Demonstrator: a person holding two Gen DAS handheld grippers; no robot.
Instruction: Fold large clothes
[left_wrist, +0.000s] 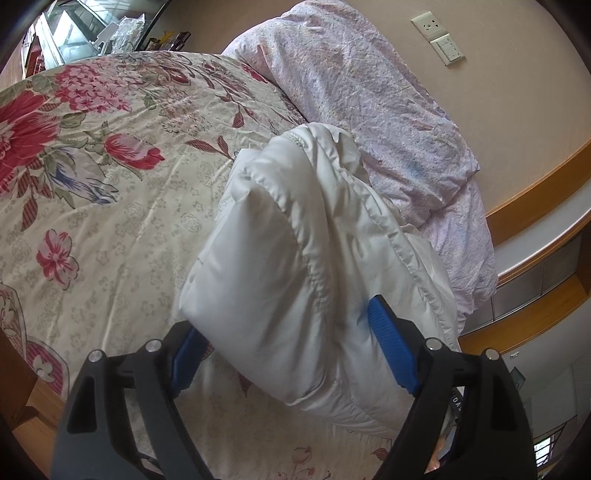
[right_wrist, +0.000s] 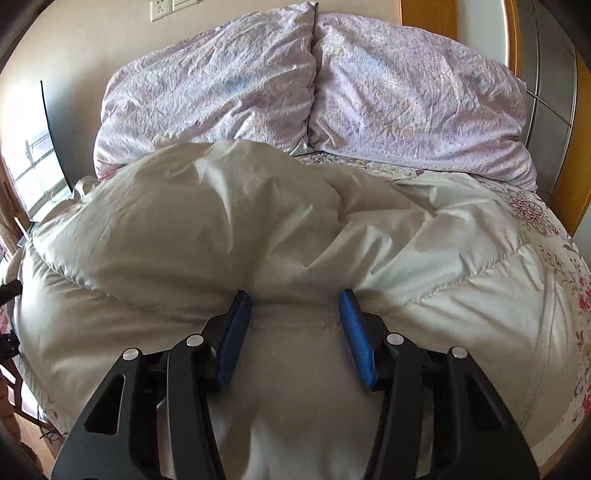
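A white puffy down jacket (left_wrist: 295, 236) lies on the flowered bed sheet (left_wrist: 110, 166). My left gripper (left_wrist: 284, 325) is shut on a thick fold of the jacket, which bulges between its blue pads (left_wrist: 388, 343) and is lifted off the bed. In the right wrist view the jacket (right_wrist: 221, 229) spreads wide across the bed. My right gripper (right_wrist: 295, 310) is shut on a bunched part of it, with the fabric squeezed between its blue pads (right_wrist: 354, 332).
Two pale lilac pillows (right_wrist: 314, 88) lie at the head of the bed against the wall; one shows in the left wrist view (left_wrist: 369, 110). A wooden headboard and ledge (left_wrist: 535, 192) stand on the right. A window (right_wrist: 33, 166) is at the left.
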